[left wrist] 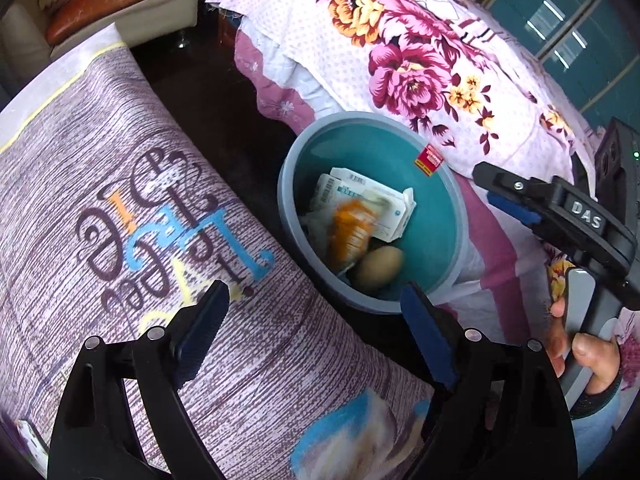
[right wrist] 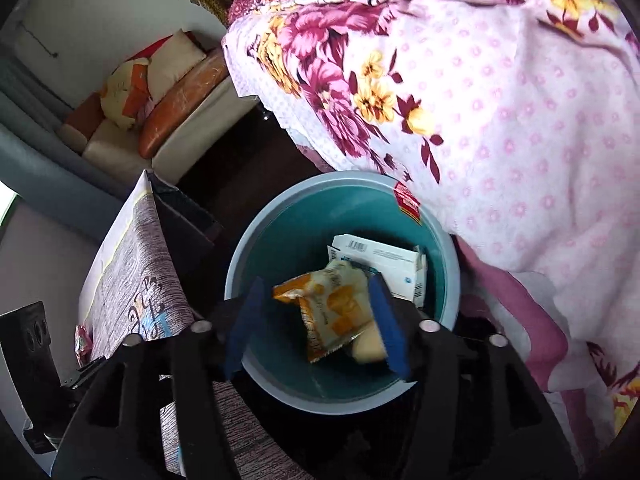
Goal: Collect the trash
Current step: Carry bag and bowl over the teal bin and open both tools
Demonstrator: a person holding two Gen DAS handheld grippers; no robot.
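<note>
Between bed and table: bin, narrow gap.

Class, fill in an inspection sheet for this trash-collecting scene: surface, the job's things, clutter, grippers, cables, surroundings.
Surface: table under a purple printed cloth.
Job's things: teal bin beside the table holds a white box, a round tan item and an orange wrapper.
Clutter: small packet on the table edge.
Grippers: left gripper open, empty; right gripper open above the bin, wrapper between its jaws, loose.
Cables: nothing seen.
Surroundings: floral blanket, sofa.
</note>
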